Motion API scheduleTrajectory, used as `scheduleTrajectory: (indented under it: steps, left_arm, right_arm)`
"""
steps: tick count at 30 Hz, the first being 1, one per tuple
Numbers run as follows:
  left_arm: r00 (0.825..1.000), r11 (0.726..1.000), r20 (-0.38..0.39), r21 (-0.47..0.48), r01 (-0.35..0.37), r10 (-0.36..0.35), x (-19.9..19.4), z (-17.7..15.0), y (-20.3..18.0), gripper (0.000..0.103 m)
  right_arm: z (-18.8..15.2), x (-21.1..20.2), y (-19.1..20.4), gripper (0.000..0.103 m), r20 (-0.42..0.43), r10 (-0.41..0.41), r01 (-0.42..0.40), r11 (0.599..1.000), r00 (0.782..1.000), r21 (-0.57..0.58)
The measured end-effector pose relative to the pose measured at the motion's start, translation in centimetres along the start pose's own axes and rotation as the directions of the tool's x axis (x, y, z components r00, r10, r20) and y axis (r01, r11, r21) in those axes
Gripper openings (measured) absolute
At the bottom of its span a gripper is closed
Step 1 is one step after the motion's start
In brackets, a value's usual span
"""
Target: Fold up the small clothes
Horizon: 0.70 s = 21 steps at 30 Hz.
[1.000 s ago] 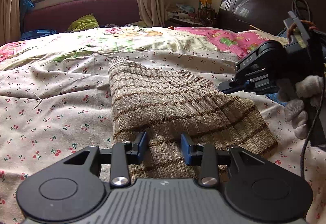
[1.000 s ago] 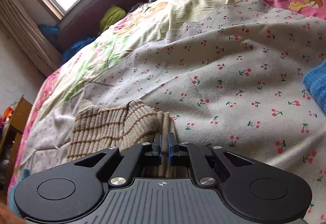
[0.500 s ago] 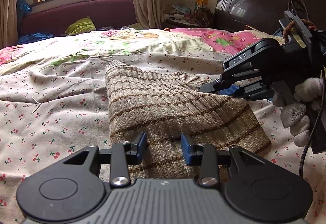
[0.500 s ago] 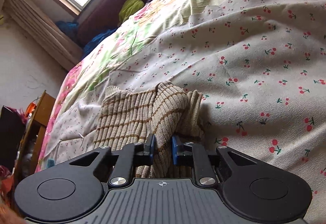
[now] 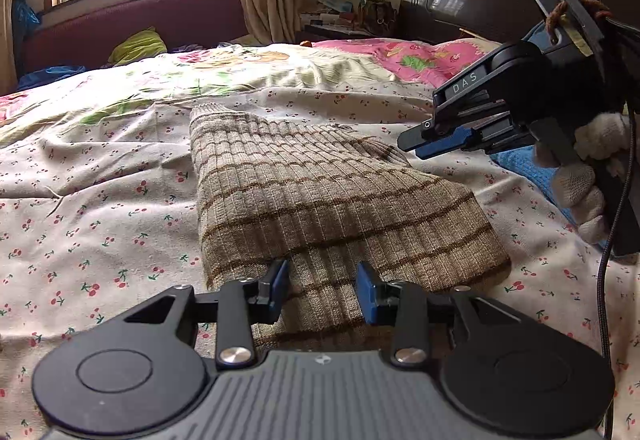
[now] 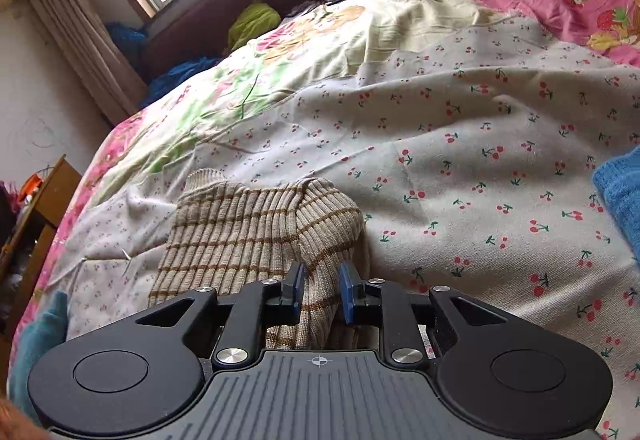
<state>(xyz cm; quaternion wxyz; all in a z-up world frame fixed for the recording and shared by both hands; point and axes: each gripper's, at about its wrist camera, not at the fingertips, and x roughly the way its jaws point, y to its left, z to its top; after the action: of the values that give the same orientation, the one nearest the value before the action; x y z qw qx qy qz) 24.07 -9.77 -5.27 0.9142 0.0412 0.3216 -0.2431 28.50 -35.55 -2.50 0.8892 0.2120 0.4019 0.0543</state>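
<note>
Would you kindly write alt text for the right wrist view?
The right gripper, jaws just opened, straddles a raised fold of a beige ribbed sweater with brown stripes lying on a cherry-print bedsheet. A blue knit garment sits at the right edge.

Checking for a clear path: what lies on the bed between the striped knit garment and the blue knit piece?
Only bare cherry-print sheet lies between the striped knit garment and the blue knit piece, seen best in the right wrist view.

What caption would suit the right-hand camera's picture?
Right gripper, its jaws just opened, releasing the striped knit garment on the cherry-print bedspread.
</note>
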Motion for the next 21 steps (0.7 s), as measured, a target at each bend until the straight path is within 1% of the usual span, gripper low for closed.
scheduleTrajectory:
  steps: [2,4,5,6,7,8,9,10,12,13,14,16,17,19,20,21]
  left_arm:
    - [1.000,0.999,0.022,-0.034,-0.017,0.017,-0.6,0.1,0.5,0.047]
    - [0.999,0.997,0.027,-0.073,-0.040,0.042,-0.7,0.1,1.0,0.047]
    - [0.999,0.995,0.015,-0.085,-0.045,0.046,-0.5,0.0,1.1,0.047]
    - [0.999,0.994,-0.009,-0.094,-0.047,0.046,0.0,-0.3,1.2,0.047]
    - [0.999,0.995,-0.029,-0.087,-0.048,0.046,0.3,-0.6,1.1,0.047]
    - [0.998,0.996,-0.033,-0.074,-0.049,0.047,0.4,-0.9,0.9,0.047]
    - [0.998,0.997,-0.029,-0.057,-0.051,0.049,0.2,-1.0,0.7,0.047]
    - [0.998,0.997,-0.028,-0.055,-0.049,0.047,-0.1,-1.0,0.6,0.047]
    - [0.999,0.996,-0.025,-0.077,-0.038,0.036,-0.6,-0.9,0.9,0.047]
    - [0.999,0.995,-0.026,-0.089,-0.037,0.035,-0.8,-0.8,1.2,0.047]
    - [0.999,0.995,-0.029,-0.097,-0.038,0.036,-1.0,-0.8,1.4,0.047]
    - [0.998,0.992,-0.038,-0.117,-0.049,0.045,-1.2,-0.8,1.6,0.047]
    - [0.998,0.991,-0.049,-0.124,-0.056,0.051,-1.3,-0.9,1.6,0.047]
    - [0.994,0.990,-0.080,-0.115,-0.081,0.072,-1.2,-0.9,1.3,0.048]
    - [0.992,0.990,-0.091,-0.108,-0.093,0.083,-1.1,-1.0,1.2,0.048]
    - [0.990,0.989,-0.107,-0.101,-0.105,0.094,-1.0,-1.0,0.9,0.048]
  right_arm:
    - [0.2,0.6,0.4,0.029,0.002,-0.016,0.016,1.000,1.000,-0.015]
    - [-0.1,1.8,0.7,0.029,-0.037,-0.032,0.031,0.999,0.999,-0.028]
    - [-0.5,2.8,1.1,0.028,-0.074,-0.061,0.056,0.996,0.995,-0.064]
    - [-1.1,3.4,1.4,0.027,-0.073,-0.111,0.102,0.988,0.991,-0.118]
    - [-1.6,3.7,1.8,0.027,-0.049,-0.173,0.162,0.971,0.984,-0.178]
    - [-1.7,3.5,2.1,0.030,-0.036,-0.203,0.191,0.960,0.979,-0.203]
    - [-1.6,3.0,2.2,0.033,-0.027,-0.205,0.196,0.961,0.978,-0.194]
    - [-1.6,2.2,2.3,0.033,-0.014,-0.198,0.192,0.965,0.980,-0.177]
    - [-1.8,0.2,3.1,0.033,0.025,-0.185,0.186,0.965,0.982,-0.183]
    - [-2.2,-1.2,3.8,0.033,0.049,-0.164,0.170,0.965,0.985,-0.201]
    - [-3.0,-2.3,4.4,0.035,0.058,-0.126,0.136,0.966,0.990,-0.220]
    - [-4.8,-3.4,5.3,0.036,0.030,-0.084,0.089,0.964,0.996,-0.249]
    - [-5.8,-3.4,5.5,0.036,0.010,-0.096,0.096,0.963,0.995,-0.254]
    - [-7.5,-2.2,5.2,0.036,-0.039,-0.153,0.137,0.954,0.988,-0.266]
    - [-8.3,-1.3,4.7,0.036,-0.071,-0.182,0.159,0.954,0.981,-0.255]
    - [-8.7,-1.1,4.3,0.036,-0.081,-0.187,0.164,0.959,0.979,-0.230]
